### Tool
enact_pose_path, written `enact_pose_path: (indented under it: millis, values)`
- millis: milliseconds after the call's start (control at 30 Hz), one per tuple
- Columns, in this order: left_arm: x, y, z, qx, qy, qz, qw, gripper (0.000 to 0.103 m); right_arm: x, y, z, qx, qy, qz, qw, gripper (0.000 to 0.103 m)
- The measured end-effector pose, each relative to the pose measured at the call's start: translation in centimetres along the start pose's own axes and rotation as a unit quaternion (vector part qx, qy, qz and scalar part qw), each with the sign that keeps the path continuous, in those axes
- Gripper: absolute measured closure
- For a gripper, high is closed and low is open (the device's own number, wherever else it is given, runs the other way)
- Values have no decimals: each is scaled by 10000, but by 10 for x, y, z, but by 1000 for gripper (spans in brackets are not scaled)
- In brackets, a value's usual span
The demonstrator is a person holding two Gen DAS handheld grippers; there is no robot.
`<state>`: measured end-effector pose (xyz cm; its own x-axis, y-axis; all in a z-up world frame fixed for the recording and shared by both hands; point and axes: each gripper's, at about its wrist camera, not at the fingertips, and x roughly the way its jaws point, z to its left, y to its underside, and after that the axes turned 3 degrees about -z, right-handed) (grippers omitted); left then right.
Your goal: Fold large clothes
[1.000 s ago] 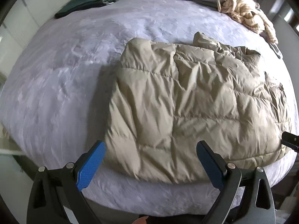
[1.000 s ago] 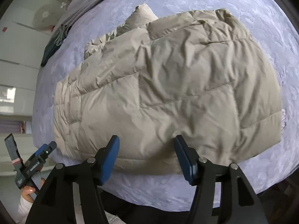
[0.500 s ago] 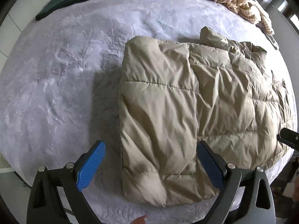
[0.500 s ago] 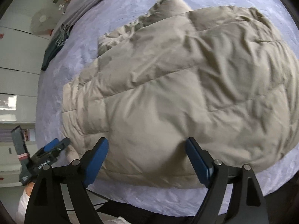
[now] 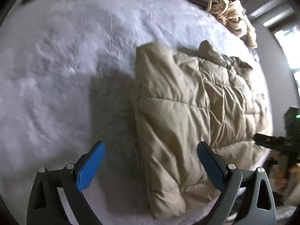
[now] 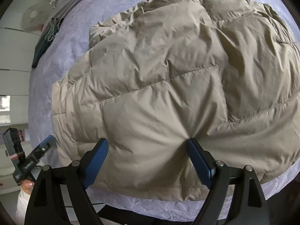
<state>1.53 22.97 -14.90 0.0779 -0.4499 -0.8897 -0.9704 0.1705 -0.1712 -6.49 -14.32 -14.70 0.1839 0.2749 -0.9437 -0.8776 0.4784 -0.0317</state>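
Beige quilted jacket (image 6: 168,86) lying folded on lavender bed cover (image 5: 56,65), toward near right edge. Right tool (image 6: 147,161) hovering over near hem, jaws having just been spreading, now wide apart, nothing pinched. Left tool (image 5: 150,166) spread wide, straddling jacket's left folded edge, gripping nothing. Crumpled cream clothing (image 5: 232,16) lying at far right; dark green garment (image 6: 45,43) at far left.

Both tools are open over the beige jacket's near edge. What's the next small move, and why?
Probably lower both and close on the near edge. The right tool has just opened, and its pads already dent the jacket without pinching it. The left tool straddles the jacket's left corner, holding nothing. The jacket lies flat on the bed, so gripping that edge would let you fold it away.
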Motion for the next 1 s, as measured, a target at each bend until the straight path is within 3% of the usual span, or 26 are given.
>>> enact_pose_path:
  millis: [100,300,467,533,567,600,700,767,800,833,1000]
  values:
    - [22,-1,15,-162,462,324,9983,5,3,0,1,-40,106,24,9999,15]
    - [67,-16,-5,55,1337,726,9883,5,14,-1,11,-115,338,71,9993,15]
    - [96,-27,-21,186,1621,1034,9812,5,15,-4,18,-165,427,161,9988,15]
    - [98,-27,-26,373,1564,1088,9810,18,8,-4,19,-201,371,147,9990,15]
    - [96,-26,-27,440,1671,1098,9788,43,4,-6,20,-203,380,105,9990,15]
    - [94,-26,-27,393,1850,1148,9752,60,0,-7,20,-195,403,43,9990,15]
    - [82,-23,-32,353,1914,1100,9747,73,-14,-11,11,-91,579,-351,9977,17]
    - [72,-23,-40,344,1860,1056,9763,78,-21,-14,7,-29,559,-657,9963,52]
    - [66,-23,-44,345,1859,1029,9766,79,-22,-16,5,2,541,-751,9957,85]
    - [59,-22,-48,354,1868,991,9767,79,-21,-21,3,47,533,-821,9952,93]
    - [13,-23,-87,448,1820,743,9795,79,-4,-46,2,-223,374,-1040,9936,93]
